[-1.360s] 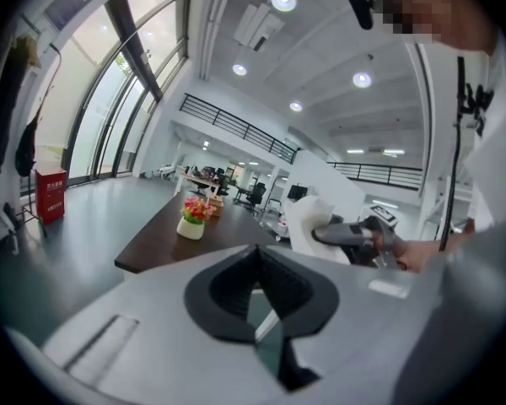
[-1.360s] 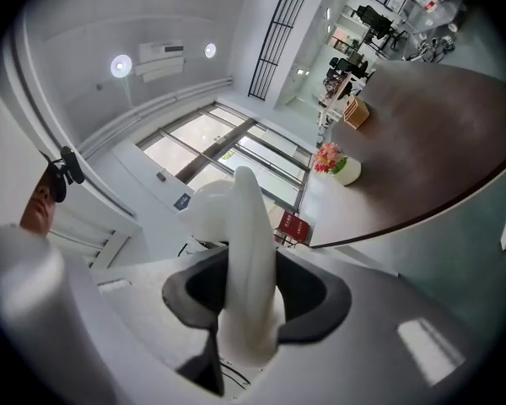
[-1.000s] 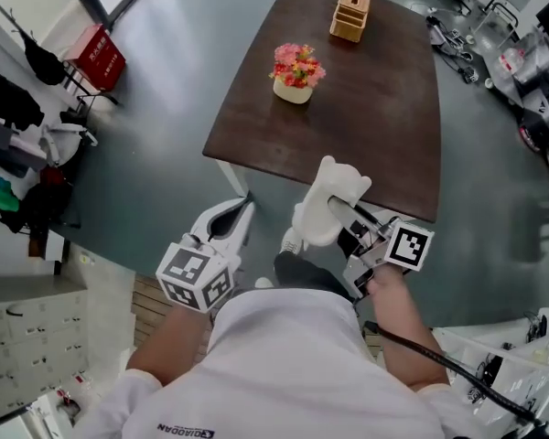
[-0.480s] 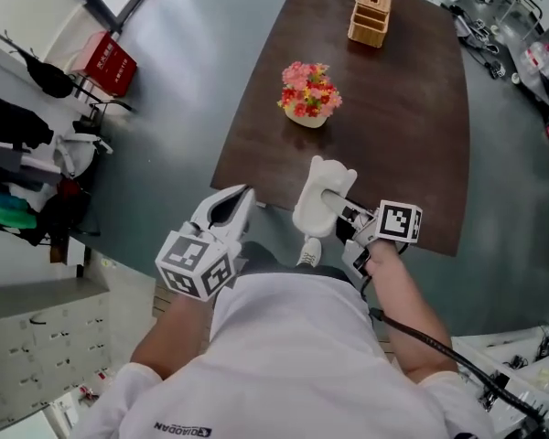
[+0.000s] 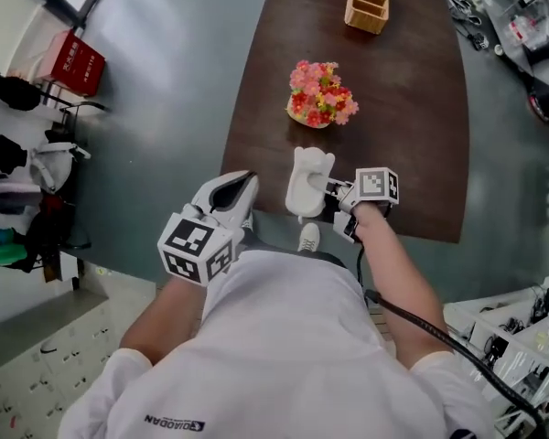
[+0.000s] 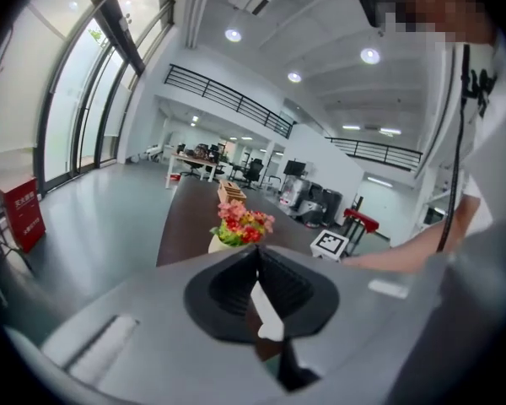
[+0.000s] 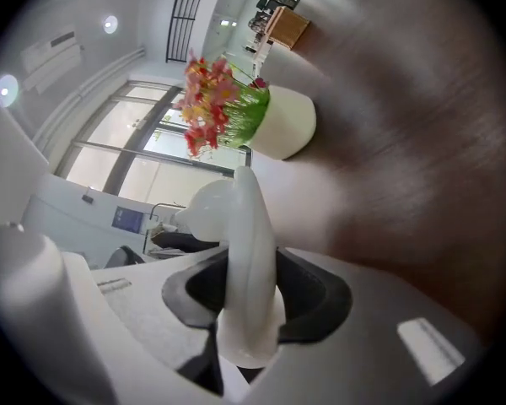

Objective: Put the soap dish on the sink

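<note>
Head view: right tongs (image 5: 329,190) clamped on white soap dish (image 5: 306,179); left tongs (image 5: 231,193) together; shirt lettering (image 5: 174,422) unreadable.

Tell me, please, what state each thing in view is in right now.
soap dish: held on edge between the right jaws, over the table.
right gripper: shut on soap dish.
left gripper: shut, empty.
flower pot: upright on table.
wooden box: upright at table's far end.

Both arms stretched forward, side by side
Empty left tool (image 5: 231,190), jaws together; right tool (image 5: 329,193) just beside it, jaws clamped on the soap dish (image 5: 308,181).
</note>
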Available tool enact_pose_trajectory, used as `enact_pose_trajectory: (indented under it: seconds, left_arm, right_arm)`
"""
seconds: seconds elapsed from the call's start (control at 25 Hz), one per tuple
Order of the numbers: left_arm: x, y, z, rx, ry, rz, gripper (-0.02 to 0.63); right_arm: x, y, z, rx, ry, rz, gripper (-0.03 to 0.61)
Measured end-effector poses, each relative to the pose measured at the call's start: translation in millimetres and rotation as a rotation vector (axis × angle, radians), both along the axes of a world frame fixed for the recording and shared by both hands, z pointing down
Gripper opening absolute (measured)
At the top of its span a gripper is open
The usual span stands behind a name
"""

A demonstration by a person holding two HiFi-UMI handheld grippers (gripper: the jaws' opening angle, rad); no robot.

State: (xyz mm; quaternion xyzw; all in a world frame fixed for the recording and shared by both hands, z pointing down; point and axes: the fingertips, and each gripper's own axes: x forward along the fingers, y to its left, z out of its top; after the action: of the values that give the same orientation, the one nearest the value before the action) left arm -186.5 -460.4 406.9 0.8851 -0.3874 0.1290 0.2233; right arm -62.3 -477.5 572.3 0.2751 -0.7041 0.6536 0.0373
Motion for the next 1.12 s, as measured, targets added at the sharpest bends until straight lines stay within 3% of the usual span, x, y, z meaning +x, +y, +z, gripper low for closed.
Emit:
enact_pose_trajectory:
  seconds: [0.2,0.48,0.56,0.8,0.96,1.12]
  left_arm:
    - [-9.8,-17.2,12.8,-0.048,0.023,0.08,0.005]
    - [-18.3,-33.9,30.9,-0.108,0.055,0.152,0.005]
    - [-20.0,-36.2,32.7,-0.124,0.069,0.157,0.005]
    - [-26.3,-52.0,30.4,-0.125,0.076,0.175,0.005]
    - [-22.4,-56.6,28.6,-0.124,0.082,0.175,0.005]
    - [-11.1,-54.9,27.3,-0.122,0.083,0.188,0.005]
  right_arm:
    - [-17.2,-12.2,11.5,-0.042,0.055,-0.021,0.138]
    - [-27.2,-27.8,15.9,-0.049,0.056,-0.018,0.143]
    - [-22.6,-26.4,19.0,-0.053,0.086,-0.002,0.187]
    - [-15.1,-32.4,22.4,-0.046,0.124,0.077,0.212]
    - [-9.2,-31.3,25.1,-0.024,0.213,0.039,0.265]
    - [-1.6,-30.6,25.9,-0.003,0.285,0.004,0.275]
